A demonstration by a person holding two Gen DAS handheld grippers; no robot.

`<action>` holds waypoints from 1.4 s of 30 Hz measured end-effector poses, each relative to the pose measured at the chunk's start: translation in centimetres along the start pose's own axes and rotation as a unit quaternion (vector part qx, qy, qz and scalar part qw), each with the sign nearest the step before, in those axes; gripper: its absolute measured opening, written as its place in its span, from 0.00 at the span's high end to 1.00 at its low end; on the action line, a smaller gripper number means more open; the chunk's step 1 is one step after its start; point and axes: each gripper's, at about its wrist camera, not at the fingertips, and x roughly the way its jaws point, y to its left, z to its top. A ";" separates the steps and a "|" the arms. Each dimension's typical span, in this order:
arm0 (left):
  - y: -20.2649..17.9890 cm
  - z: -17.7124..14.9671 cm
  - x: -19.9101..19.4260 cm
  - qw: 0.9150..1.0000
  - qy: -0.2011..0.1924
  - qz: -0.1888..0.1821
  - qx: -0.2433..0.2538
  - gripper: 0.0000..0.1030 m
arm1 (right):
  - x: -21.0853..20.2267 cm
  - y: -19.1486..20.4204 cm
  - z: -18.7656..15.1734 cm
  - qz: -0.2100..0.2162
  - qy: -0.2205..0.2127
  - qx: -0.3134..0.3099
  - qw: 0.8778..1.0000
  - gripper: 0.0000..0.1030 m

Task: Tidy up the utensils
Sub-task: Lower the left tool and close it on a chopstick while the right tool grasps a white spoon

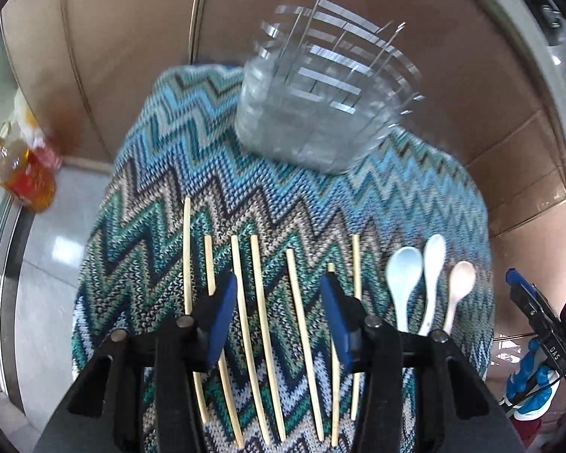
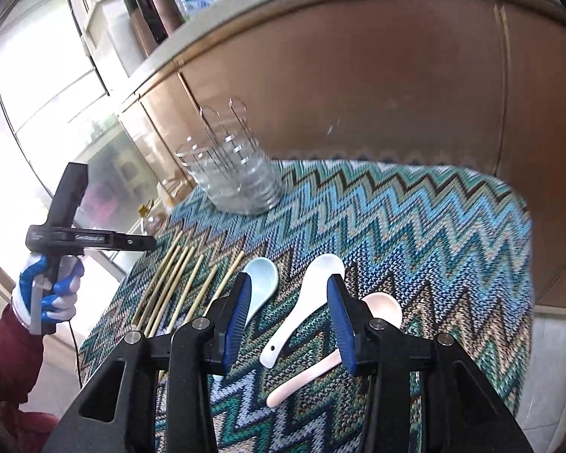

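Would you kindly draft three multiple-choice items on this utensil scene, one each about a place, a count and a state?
1. Where does the clear utensil holder stand?
A. on the far part of the zigzag cloth
B. on the floor
C. between the spoons

2. How many ceramic spoons lie on the cloth?
A. one
B. three
C. five

3. How is the right gripper?
A. shut on a chopstick
B. shut on a spoon
C. open, holding nothing

Answers:
1 A, it sits beyond the chopsticks.
2 B, pale blue spoon, white spoon and pink spoon.
3 C, its blue pads stand apart above the white spoon.
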 end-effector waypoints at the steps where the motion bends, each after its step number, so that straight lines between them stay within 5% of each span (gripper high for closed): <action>1: 0.2 0.3 0.6 1.000 0.008 0.003 -0.005 0.64 | 0.2 -0.2 0.1 0.002 0.004 0.000 1.000 0.60; 8: 1.3 1.7 3.3 0.998 0.040 0.035 -0.024 0.80 | 2.6 -2.2 1.0 0.010 0.032 -0.004 0.999 0.63; 36: 1.0 3.8 8.0 0.993 0.096 0.072 -0.006 0.90 | 9.8 -5.2 3.5 0.051 0.146 -0.026 0.988 0.64; 42: 0.8 4.1 8.2 0.992 0.095 0.079 -0.004 0.91 | 12.2 -5.2 3.8 0.059 0.179 -0.045 0.981 0.78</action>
